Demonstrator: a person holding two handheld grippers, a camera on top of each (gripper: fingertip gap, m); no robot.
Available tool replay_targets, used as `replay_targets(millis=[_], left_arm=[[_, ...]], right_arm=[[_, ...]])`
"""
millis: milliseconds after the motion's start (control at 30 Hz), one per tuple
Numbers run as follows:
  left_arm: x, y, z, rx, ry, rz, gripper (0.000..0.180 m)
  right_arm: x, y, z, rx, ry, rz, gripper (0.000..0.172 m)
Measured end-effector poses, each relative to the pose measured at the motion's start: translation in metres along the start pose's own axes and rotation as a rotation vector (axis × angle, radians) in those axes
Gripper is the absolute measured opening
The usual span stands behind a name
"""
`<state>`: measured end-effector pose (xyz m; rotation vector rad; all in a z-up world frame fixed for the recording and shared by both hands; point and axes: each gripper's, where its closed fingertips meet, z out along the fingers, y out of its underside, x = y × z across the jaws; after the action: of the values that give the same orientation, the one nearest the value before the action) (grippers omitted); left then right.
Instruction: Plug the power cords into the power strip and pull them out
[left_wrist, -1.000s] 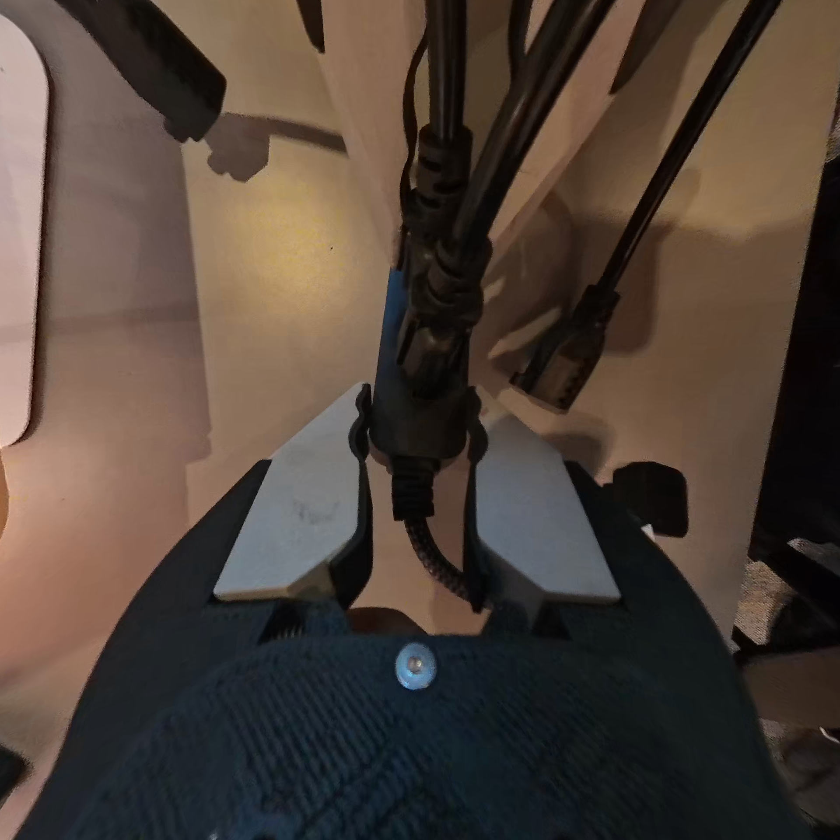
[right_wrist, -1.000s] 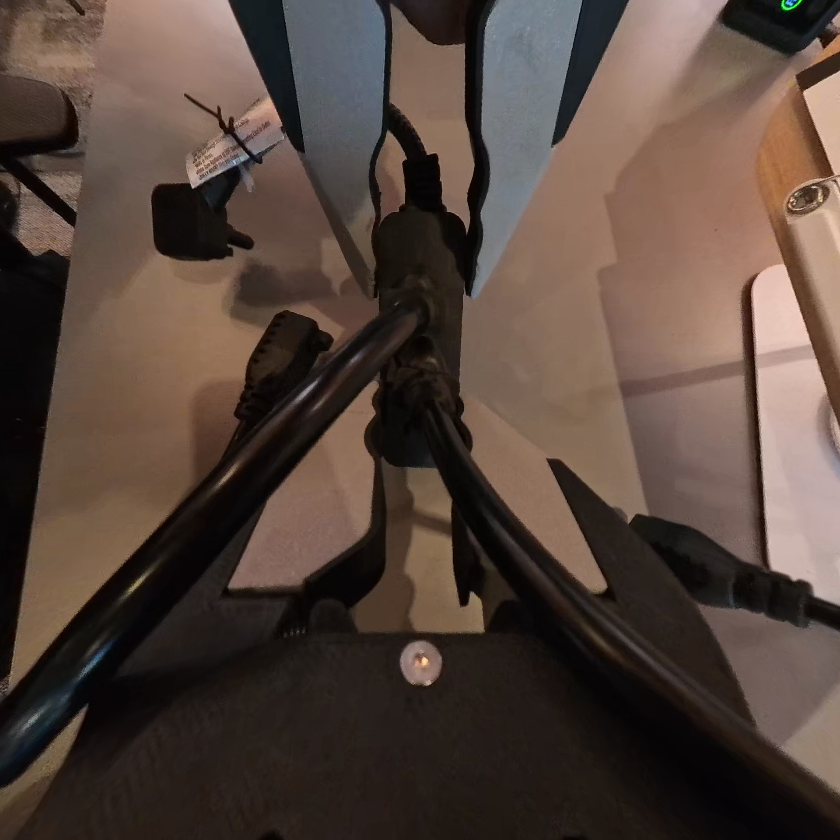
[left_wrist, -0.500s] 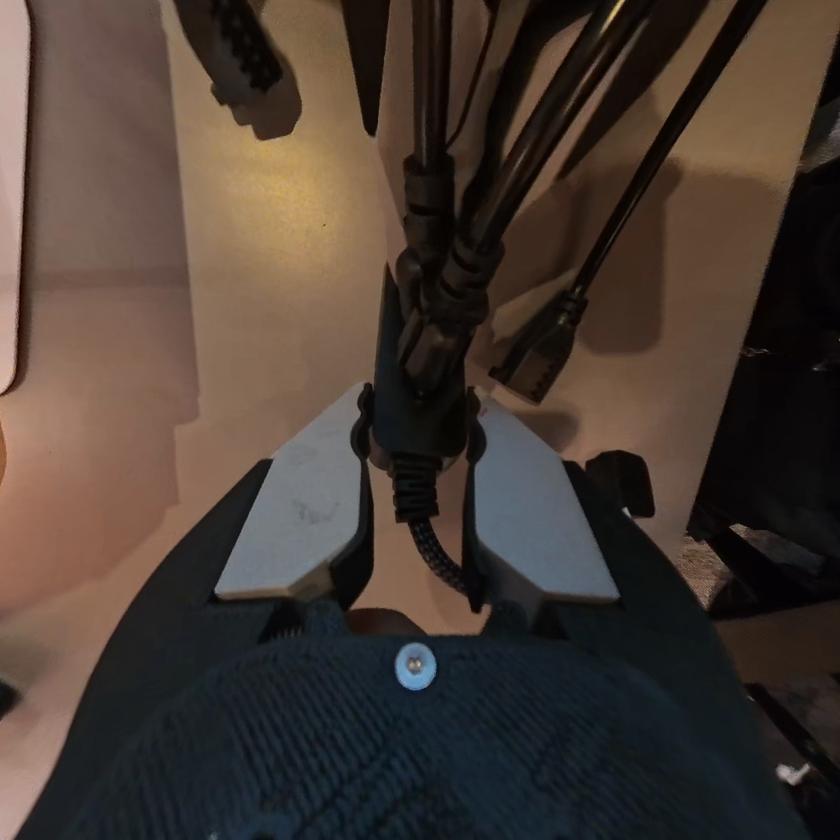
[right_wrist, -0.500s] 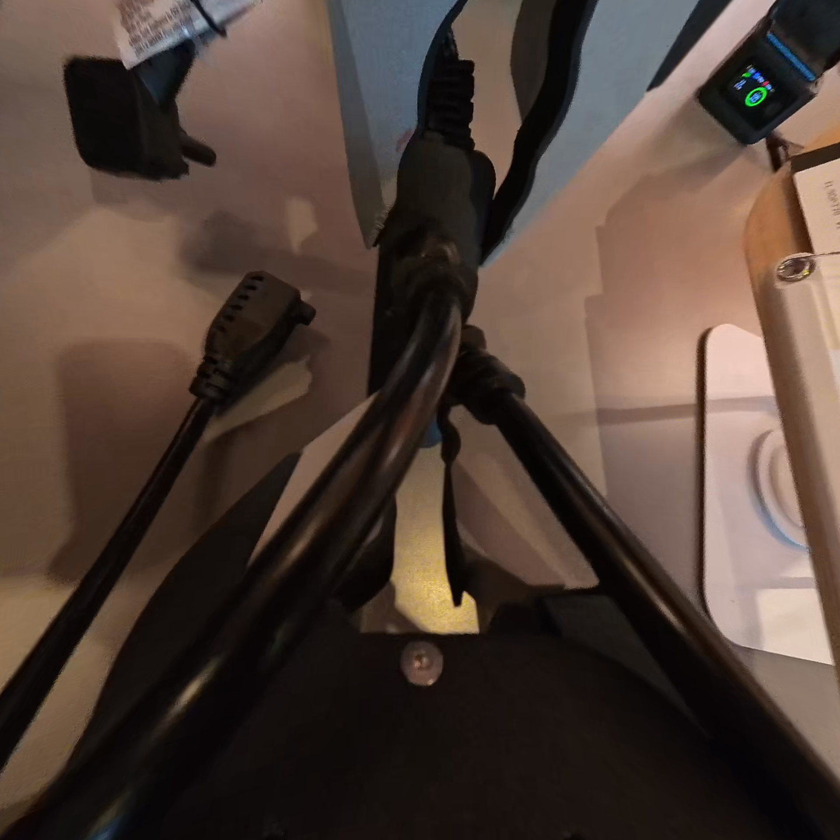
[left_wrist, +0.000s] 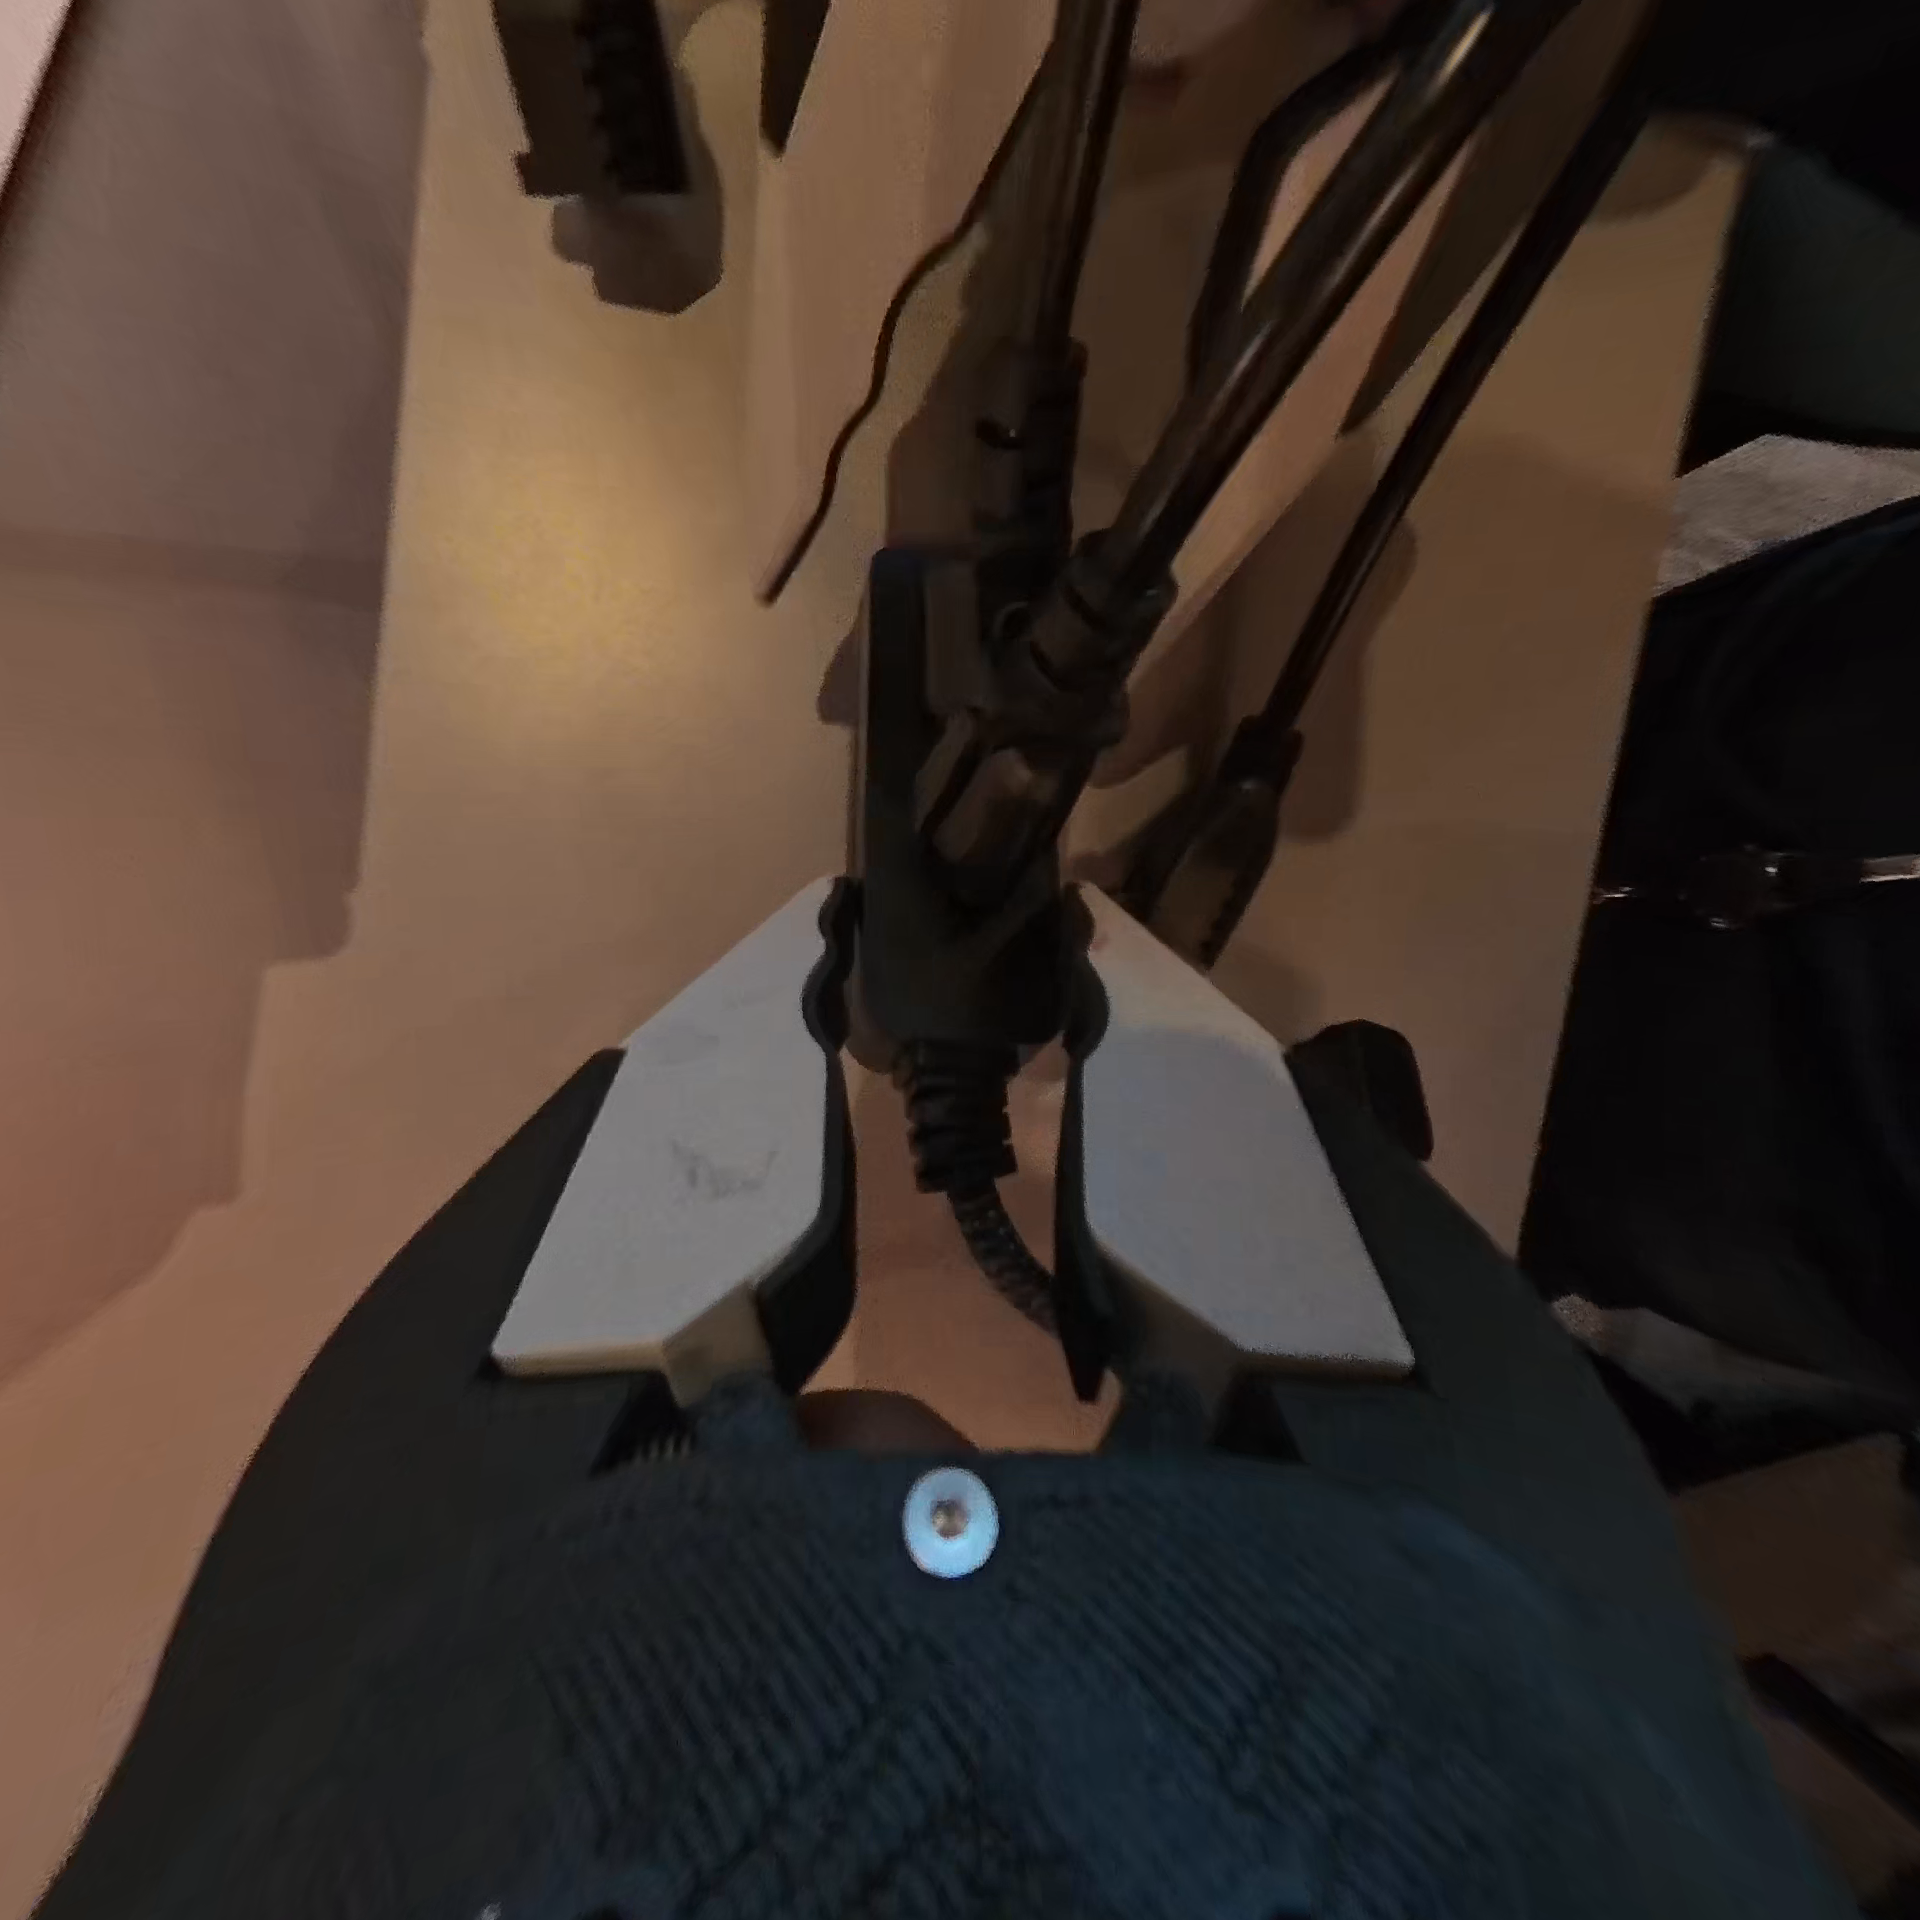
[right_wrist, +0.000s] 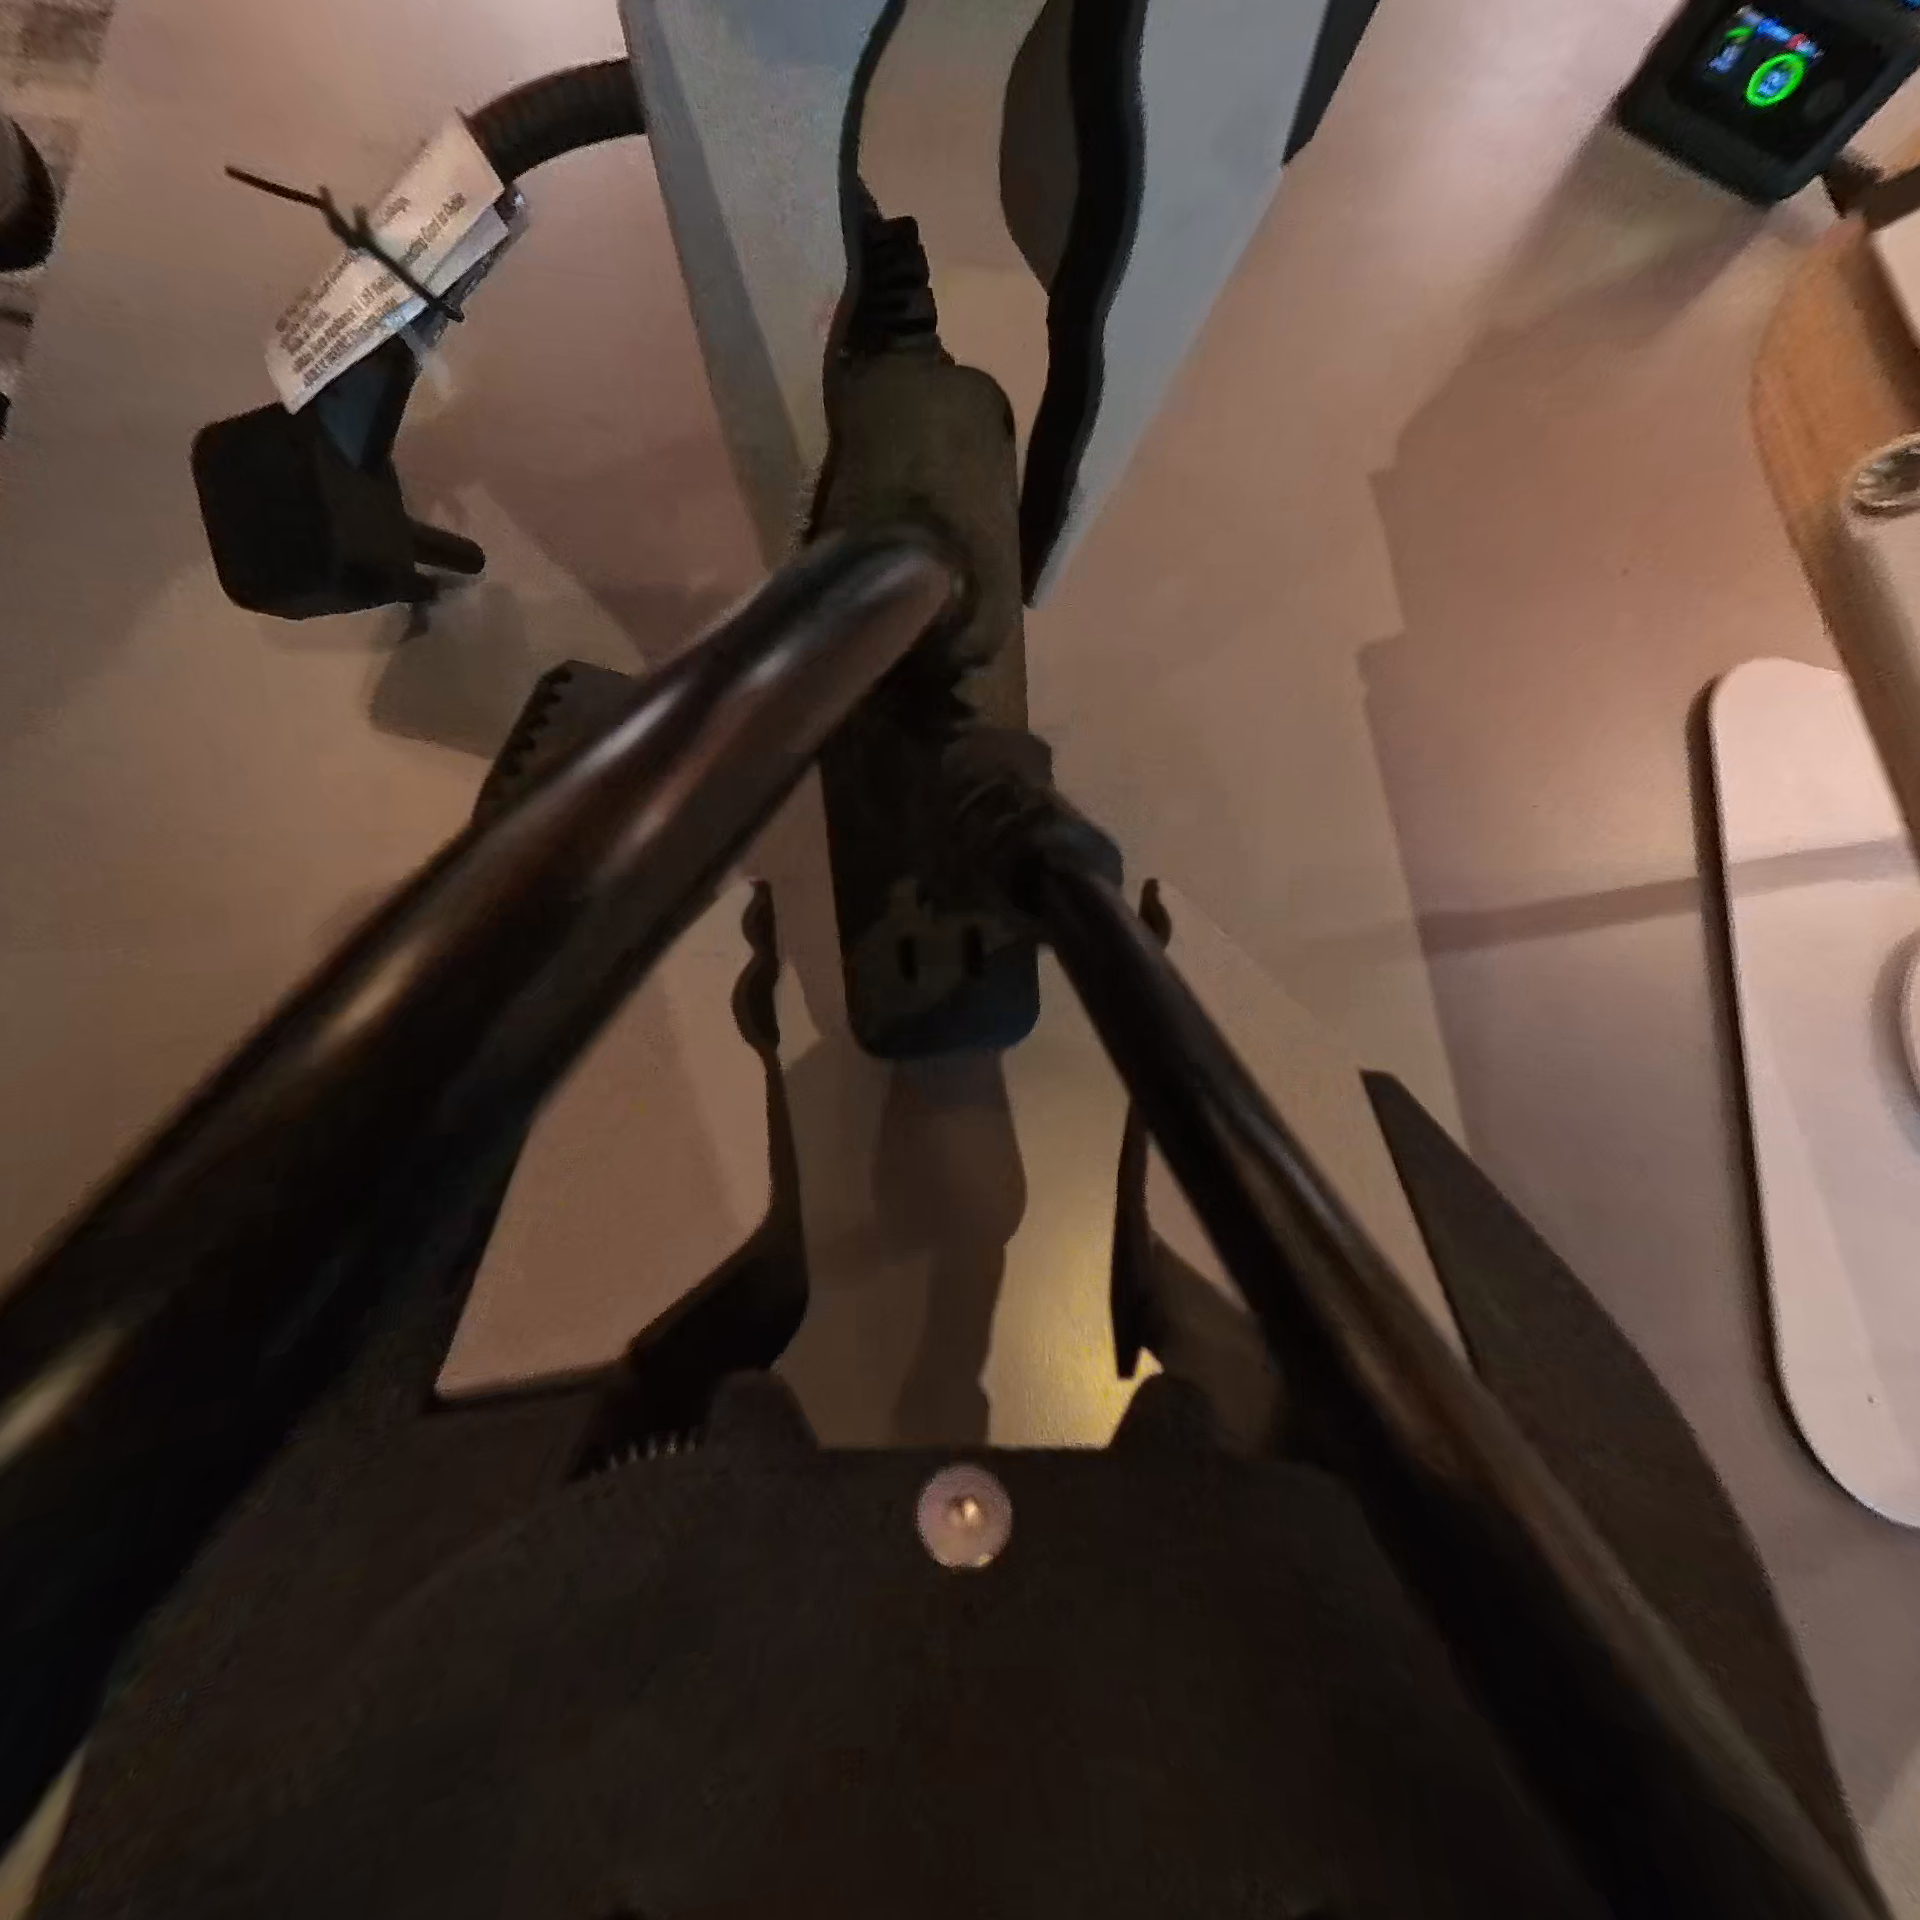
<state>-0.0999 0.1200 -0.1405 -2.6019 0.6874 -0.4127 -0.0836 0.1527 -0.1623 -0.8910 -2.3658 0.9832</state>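
My left gripper (left_wrist: 956, 920) is shut on the cord end of the black power strip (left_wrist: 914, 748), both pads pressing its sides. In the right wrist view its white fingers (right_wrist: 727, 270) hold the same strip (right_wrist: 925, 468). Two black power cords (right_wrist: 665, 748) (right_wrist: 1174, 1018) are plugged into the strip and run back over my right gripper. My right gripper (right_wrist: 951, 920) is open wide. Its thin pads (right_wrist: 758, 966) stand on either side of the strip's free end, with its empty socket, and do not touch it.
A loose black plug with a white tag (right_wrist: 312, 499) and a loose cord connector (right_wrist: 540, 727) lie on the beige table (right_wrist: 1247, 727) to the left. A small device with a lit screen (right_wrist: 1756, 83), a wooden piece (right_wrist: 1829, 364) and a white pad (right_wrist: 1818, 1039) are to the right. The left gripper's tips are roughly 5 centimeters from the right gripper's. Left tips and right tips are each some 15 centimeters from the wooden piece (right_wrist: 1829, 364).
My right gripper's fingers closed almost together, then opened wide around the strip's free end. My left gripper has kept its hold on the strip, and both views have shifted a little.
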Motion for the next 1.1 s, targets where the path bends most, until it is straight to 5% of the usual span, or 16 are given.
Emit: replay_targets(millis=[267,467,600,800,967,1100], left_arm=[[0.001,-0.015,-0.011,0.114,0.008,0.001,0.027],[-0.034,-0.004,-0.065,0.477,-0.1,-0.116,0.056],[-0.054,0.027,-0.086,0.692,-0.1,-0.203,0.053],[-0.055,0.052,-0.041,0.57,-0.104,-0.182,0.054],[-0.024,0.017,-0.003,0.561,-0.053,-0.024,0.062],[0.004,-0.033,-0.013,0.767,0.004,0.05,0.062]], right_arm=[[-0.003,0.009,0.024,-0.072,0.0,-0.033,0.046],[0.009,-0.002,0.011,0.03,-0.002,0.034,0.043],[0.004,-0.007,0.01,0.07,-0.056,0.057,0.042],[0.0,-0.017,0.01,0.144,-0.131,0.134,0.042],[-0.005,-0.04,0.003,0.257,-0.173,0.166,0.042],[-0.005,-0.046,0.004,0.28,-0.192,0.223,0.042]])
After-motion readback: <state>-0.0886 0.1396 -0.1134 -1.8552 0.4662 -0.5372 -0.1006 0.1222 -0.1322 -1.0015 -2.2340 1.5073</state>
